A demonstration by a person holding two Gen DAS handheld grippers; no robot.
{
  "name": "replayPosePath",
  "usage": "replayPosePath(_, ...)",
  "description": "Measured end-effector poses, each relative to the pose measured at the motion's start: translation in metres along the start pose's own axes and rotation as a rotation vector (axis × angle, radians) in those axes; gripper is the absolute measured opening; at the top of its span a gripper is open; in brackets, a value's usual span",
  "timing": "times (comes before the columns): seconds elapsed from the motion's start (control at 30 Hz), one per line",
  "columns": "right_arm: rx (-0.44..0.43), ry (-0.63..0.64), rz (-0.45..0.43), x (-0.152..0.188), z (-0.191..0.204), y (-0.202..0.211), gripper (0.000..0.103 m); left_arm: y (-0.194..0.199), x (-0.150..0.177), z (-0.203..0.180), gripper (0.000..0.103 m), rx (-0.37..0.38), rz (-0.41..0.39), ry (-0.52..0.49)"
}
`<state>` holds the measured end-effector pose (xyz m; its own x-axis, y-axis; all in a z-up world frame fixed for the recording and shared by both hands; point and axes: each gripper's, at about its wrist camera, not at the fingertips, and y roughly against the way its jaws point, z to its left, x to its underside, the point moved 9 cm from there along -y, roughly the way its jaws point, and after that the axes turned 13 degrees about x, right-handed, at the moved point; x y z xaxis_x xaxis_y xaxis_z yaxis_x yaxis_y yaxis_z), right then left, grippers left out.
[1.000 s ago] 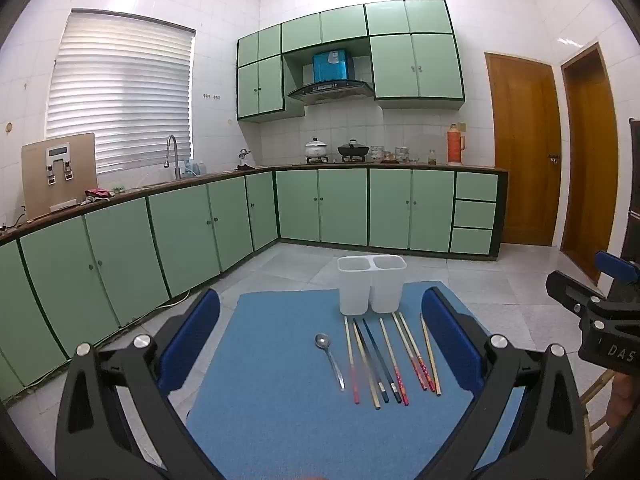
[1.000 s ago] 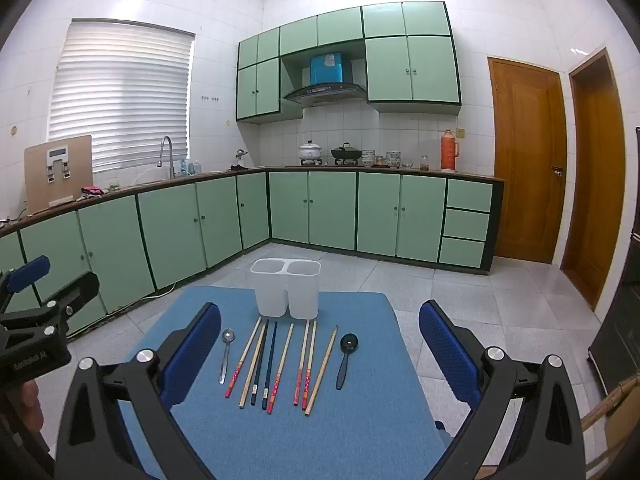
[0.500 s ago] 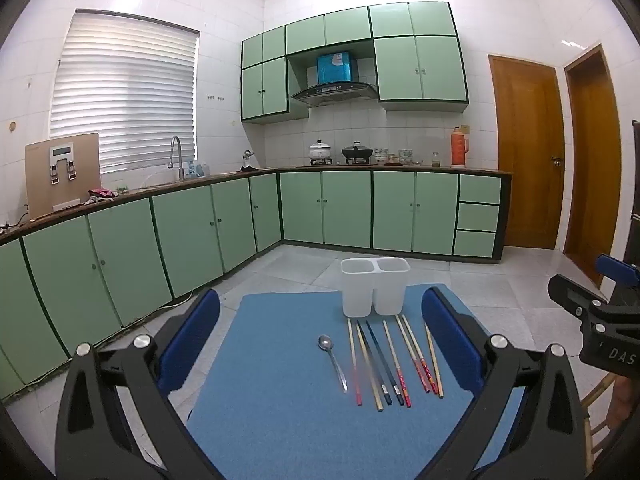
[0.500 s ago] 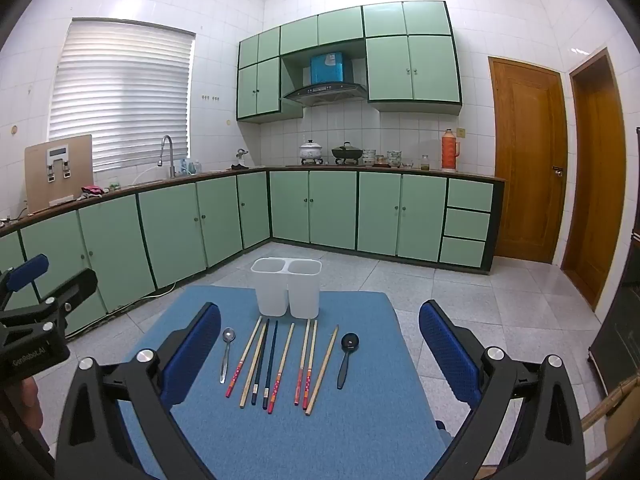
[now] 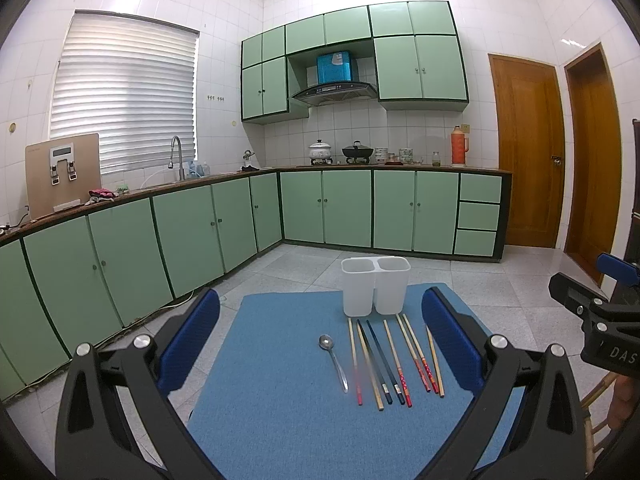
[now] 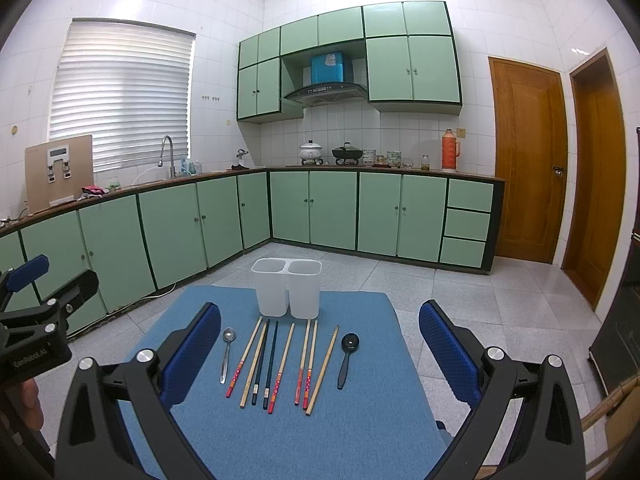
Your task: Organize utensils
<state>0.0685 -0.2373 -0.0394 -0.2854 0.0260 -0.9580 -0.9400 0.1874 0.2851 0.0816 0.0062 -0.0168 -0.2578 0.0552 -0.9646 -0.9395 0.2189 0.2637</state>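
**Both tongs wide open above the blue mat**

The left tongs (image 5: 320, 332) are held up above the near end of the blue mat (image 5: 272, 400). They point straight ahead. Their two blue pads are far apart and hold nothing. The right tongs (image 6: 320, 340) are held the same way, level and wide open, with nothing between the pads. Each pair of tongs shows at the edge of the other's view, so they sit side by side.

The mat covers the counter. On it, past the tongs, the things lie in a row. A silver spoon (image 6: 227, 352) is on the left. Next to it are the chopsticks (image 6: 280, 364), side by side, with their thick ends near us. Some have red ends, two are dark, some are plain wood. A black spoon (image 6: 346, 354) lies on the right, a little apart from the last stick.

Just behind the row stands a white holder (image 6: 287, 288) with two cups joined together. It is upright.

Far behind are green cabinets (image 6: 332, 210) and two brown doors (image 6: 528, 160).
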Motion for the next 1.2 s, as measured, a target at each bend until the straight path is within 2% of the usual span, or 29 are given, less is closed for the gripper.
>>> replayPosePath(1.2, -0.002, 0.002, -0.001, 0.0001, 0.0020, 0.0006, 0.097, 0.0042, -0.0001, 0.0044, 0.098, -0.004, 0.000, 0.003)
